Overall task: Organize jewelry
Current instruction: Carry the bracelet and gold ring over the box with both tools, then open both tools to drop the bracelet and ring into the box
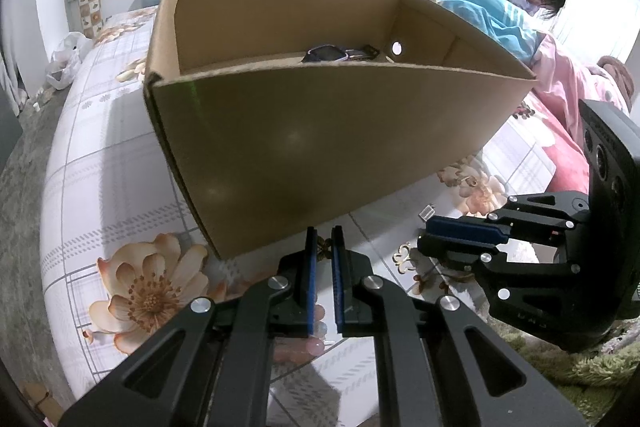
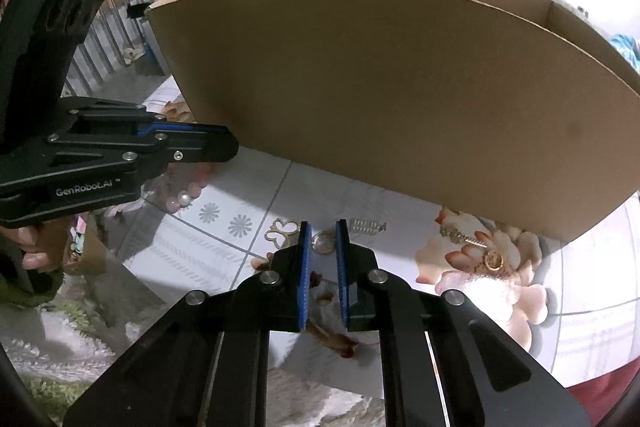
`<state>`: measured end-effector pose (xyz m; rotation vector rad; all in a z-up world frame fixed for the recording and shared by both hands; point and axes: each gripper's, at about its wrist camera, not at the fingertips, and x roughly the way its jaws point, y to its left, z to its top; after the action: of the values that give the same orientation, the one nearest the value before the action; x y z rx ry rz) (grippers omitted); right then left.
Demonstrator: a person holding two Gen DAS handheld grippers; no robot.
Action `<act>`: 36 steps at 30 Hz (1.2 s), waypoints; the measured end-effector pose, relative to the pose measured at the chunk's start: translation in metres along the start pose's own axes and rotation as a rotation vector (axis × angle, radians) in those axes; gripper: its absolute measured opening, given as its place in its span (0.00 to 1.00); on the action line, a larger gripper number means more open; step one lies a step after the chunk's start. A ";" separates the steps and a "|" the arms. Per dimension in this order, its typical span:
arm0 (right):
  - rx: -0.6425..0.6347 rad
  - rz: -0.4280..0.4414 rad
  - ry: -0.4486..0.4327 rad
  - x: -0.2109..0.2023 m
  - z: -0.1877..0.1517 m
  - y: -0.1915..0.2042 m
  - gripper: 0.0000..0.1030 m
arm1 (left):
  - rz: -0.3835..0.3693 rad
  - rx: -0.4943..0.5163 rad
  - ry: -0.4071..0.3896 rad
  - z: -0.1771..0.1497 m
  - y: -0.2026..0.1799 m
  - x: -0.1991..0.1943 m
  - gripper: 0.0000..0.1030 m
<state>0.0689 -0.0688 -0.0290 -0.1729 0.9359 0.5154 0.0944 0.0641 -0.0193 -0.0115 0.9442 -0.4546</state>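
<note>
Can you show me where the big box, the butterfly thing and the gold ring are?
cardboard box [image 2: 400, 87], right wrist view, front wall.
butterfly charm [image 2: 283, 231], right wrist view, white wing.
gold ring [image 2: 493, 260], right wrist view, its band.

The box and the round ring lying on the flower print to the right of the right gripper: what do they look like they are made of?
The box looks like plain brown corrugated cardboard: matt, with a torn, ragged top edge and folded corner seams. The ring looks like gold-coloured metal, since it is shiny and catches the light; whether it is solid, plated or painted plastic cannot be told from here.
</note>
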 end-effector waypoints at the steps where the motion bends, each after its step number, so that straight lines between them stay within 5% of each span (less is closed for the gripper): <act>1: 0.002 0.002 -0.005 -0.002 0.000 0.000 0.10 | -0.001 0.002 -0.002 0.000 -0.001 -0.001 0.06; 12: 0.015 0.021 -0.140 -0.056 0.003 -0.015 0.10 | -0.062 0.062 -0.081 0.009 -0.022 -0.038 0.06; 22: 0.072 -0.001 -0.316 -0.107 0.041 -0.052 0.10 | -0.146 0.058 -0.234 0.068 -0.033 -0.081 0.06; 36: 0.243 -0.141 -0.173 -0.033 0.097 -0.109 0.13 | -0.002 0.006 -0.039 0.154 -0.034 0.028 0.06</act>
<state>0.1769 -0.1400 0.0457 0.0255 0.8027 0.2783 0.2165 -0.0058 0.0578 -0.0155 0.9048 -0.4577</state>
